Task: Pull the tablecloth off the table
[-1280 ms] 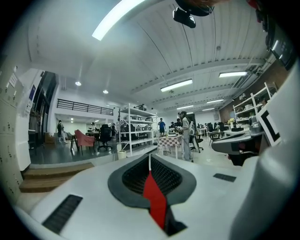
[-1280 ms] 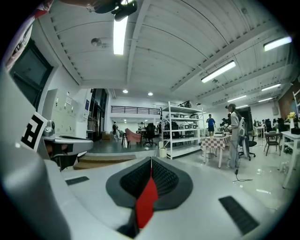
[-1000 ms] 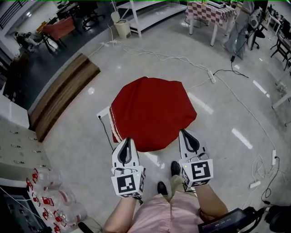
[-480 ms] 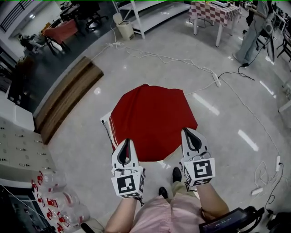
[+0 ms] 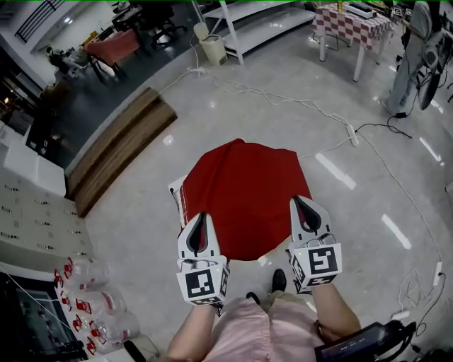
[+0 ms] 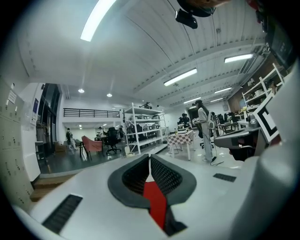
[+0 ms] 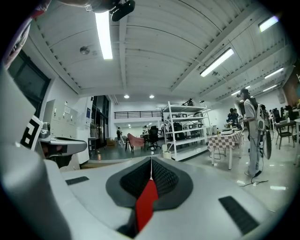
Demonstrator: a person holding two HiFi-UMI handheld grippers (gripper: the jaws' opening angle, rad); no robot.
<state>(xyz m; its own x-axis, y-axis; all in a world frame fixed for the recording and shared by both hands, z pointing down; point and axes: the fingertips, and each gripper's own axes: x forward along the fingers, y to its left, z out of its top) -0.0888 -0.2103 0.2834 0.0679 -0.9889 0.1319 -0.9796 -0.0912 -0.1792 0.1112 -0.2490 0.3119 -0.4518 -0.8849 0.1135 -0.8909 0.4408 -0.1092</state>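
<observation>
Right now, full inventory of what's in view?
tablecloth: one, red, draped over table, mid-floor
table: one, white, corner showing at tablecloth's left
checkered table: one, red-white, far right
shelving: one, white, far centre
wooden platform: one, brown, far left
cables with power strip: several, white and black, on floor
bottles: many, clear, near left
left hand-held gripper: one, white, shut on tablecloth edge
right hand-held gripper: one, white, shut on tablecloth edge

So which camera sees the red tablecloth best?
The head view: it shows nearly the whole red tablecloth spread out, with the left gripper and right gripper shut on its near edge. Each gripper view shows only a red strip pinched between its jaws.
</observation>
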